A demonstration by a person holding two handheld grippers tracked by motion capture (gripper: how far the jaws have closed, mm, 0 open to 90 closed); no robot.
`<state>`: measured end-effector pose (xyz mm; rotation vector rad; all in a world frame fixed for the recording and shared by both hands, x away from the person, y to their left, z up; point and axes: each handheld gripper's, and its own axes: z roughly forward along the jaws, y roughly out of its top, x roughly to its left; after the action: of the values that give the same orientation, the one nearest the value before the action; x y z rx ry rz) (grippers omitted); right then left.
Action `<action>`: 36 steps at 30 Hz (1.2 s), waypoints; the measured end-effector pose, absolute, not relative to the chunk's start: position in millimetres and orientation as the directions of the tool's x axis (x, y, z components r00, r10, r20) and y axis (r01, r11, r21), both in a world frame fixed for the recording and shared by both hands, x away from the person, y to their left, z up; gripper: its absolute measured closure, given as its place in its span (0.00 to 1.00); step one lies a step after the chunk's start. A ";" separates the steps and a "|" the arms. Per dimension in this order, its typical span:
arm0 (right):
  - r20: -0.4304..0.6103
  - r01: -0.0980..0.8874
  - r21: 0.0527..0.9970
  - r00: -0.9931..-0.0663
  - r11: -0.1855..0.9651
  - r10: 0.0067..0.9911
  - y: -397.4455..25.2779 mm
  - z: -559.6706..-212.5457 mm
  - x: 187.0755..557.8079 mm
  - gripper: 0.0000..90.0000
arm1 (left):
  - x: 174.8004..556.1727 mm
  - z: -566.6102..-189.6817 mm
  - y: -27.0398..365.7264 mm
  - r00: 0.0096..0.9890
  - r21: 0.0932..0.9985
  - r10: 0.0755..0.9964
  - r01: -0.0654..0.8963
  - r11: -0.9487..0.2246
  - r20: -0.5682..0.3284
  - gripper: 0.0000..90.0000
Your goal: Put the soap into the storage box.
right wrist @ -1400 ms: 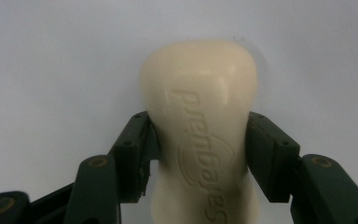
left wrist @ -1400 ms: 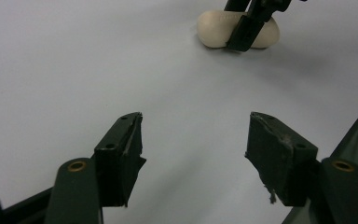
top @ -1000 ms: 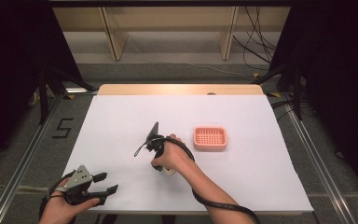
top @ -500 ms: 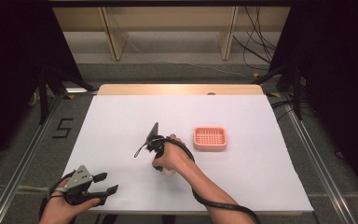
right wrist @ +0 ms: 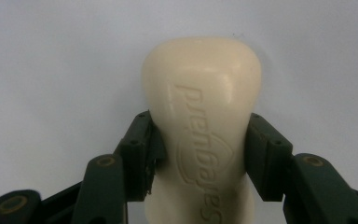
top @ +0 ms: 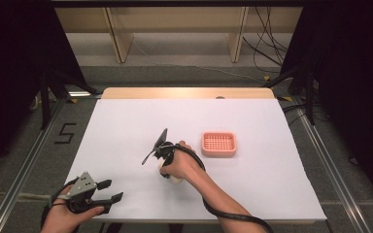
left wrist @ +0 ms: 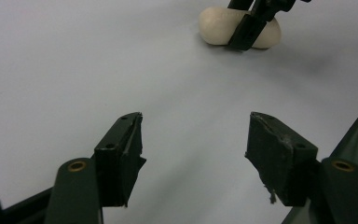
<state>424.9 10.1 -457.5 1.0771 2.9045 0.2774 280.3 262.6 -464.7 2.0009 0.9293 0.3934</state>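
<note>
Nearest the desk's front edge, at its left corner: left gripper [top: 108, 191], matte black, held in the person's left hand [top: 60, 219] low over the white sheet, grey three-cornered plate on top, jaws spread wide with nothing between them, blocky pads chipped and frayed at the tips in the left gripper view [left wrist: 193, 140]. Farther in, near the desk's [top: 272, 194] middle: right hand [top: 183, 165] wrapped around the right gripper [top: 172, 175], wrist bent, forearm coming in from the bottom edge with a thick black cable looping along it. Jaws closed onto a cream bar of soap [right wrist: 203, 121], one pad pressed against each long side; bar smooth, rounded at the corners, waxy, with raised lettering moulded into its top face, lying on the sheet with its far end past the jaw tips. Same soap in the left gripper view [left wrist: 219, 28] as a pale oval lump, a black jaw across its front. Just right of the hand and apart from it: a rectangular pink plastic soap dish [top: 218, 143], rounded rim, slotted grid floor, flat on the sheet. Beyond, bare white paper up to a pale wooden strip along the far edge.
</note>
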 end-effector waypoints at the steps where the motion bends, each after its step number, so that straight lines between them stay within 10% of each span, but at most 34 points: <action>1: 0.036 0.660 0.186 -0.745 0.728 0.666 9.3 -457.3 422.7 0.56 | 280.3 -464.6 262.7 0.672 0.818 0.738 0.463 -0.343 -0.071 0.39; 36: 0.058 0.643 0.379 -0.734 0.665 0.676 -21.0 -447.2 405.6 0.56 | 279.7 -466.1 261.5 0.663 0.813 0.744 0.477 -0.334 -0.083 0.39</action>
<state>405.6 -21.0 -447.2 1.1063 2.7862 0.5830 279.7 261.5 -466.1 1.9974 0.9474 0.3832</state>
